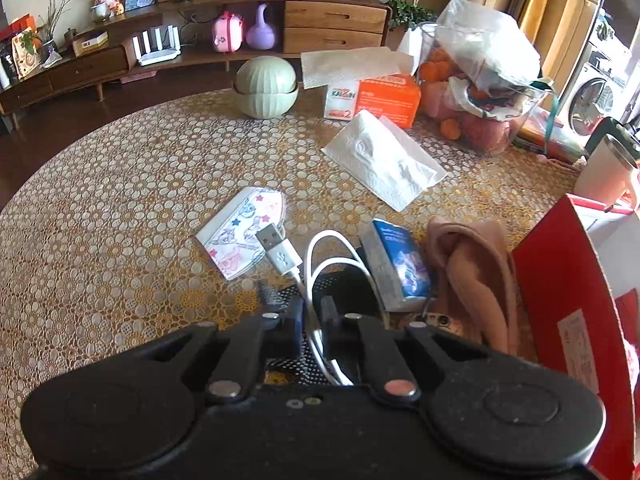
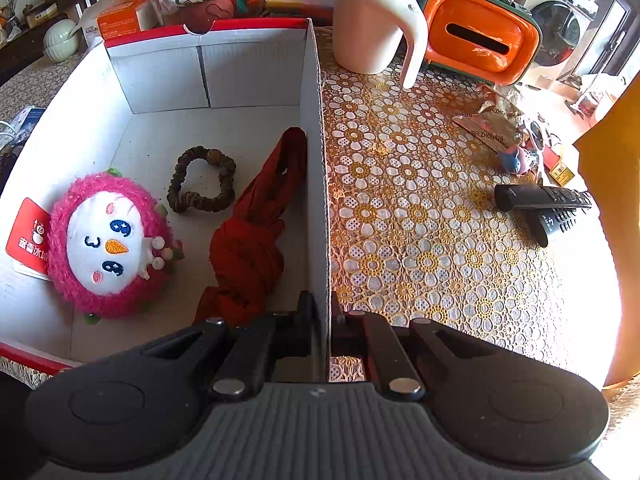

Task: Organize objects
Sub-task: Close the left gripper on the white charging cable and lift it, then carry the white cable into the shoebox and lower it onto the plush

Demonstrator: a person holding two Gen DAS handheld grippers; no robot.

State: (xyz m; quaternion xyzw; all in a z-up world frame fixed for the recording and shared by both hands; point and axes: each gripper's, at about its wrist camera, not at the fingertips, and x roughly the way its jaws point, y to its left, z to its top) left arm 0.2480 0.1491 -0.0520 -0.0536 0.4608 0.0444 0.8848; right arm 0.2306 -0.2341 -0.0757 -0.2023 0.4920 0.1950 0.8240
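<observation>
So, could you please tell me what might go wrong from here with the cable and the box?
1. The left claw pinches only one strand of the coiled white USB cable; its loose loops could snag the blue tissue packet or the black mesh pouch beneath.
2. The right claw clamps the thin white wall of the red-rimmed cardboard box, which may bend or tip.

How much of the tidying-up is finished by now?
Partly. The box already holds a plush toy, a bead bracelet and a red cloth. The left gripper grips the white USB cable; the right gripper clamps the box wall. The face mask and tissue pack wait.
</observation>
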